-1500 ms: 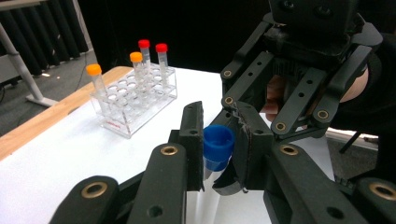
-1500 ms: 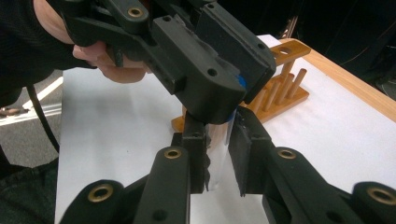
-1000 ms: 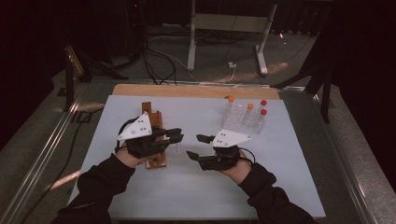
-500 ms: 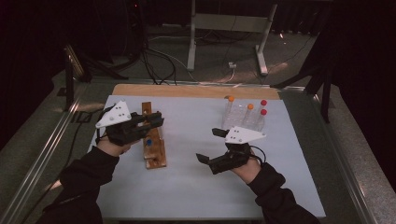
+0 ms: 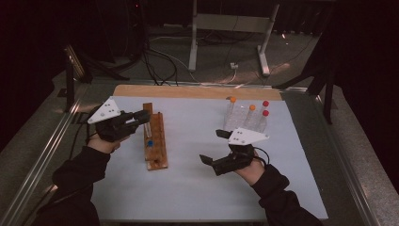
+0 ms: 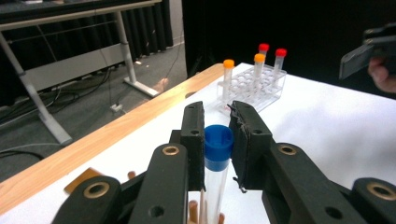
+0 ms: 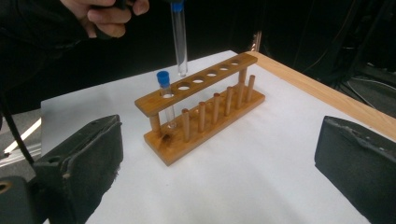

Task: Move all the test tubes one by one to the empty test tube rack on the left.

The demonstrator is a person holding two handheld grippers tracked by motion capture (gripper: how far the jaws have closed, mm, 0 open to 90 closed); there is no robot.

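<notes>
Blue-capped clear plastic test tube (image 6: pixel 216 163) sits clamped just under its cap in your left gripper (image 5: pixel 137 118), long axis upright, hanging above the brown wooden peg rack (image 7: pixel 201 112). Its tip hovers over the second hole from the near end, seemingly a shade off centre; hard to judge from this angle. First hole already holds another blue-capped tube (image 7: pixel 164 95). Drop runs straight down. Your right gripper (image 5: pixel 214 149) rests wide and empty, well apart. Clear rack of orange- and red-capped tubes (image 5: pixel 247 117) stands beyond on the white mat (image 5: pixel 197 188).
</notes>
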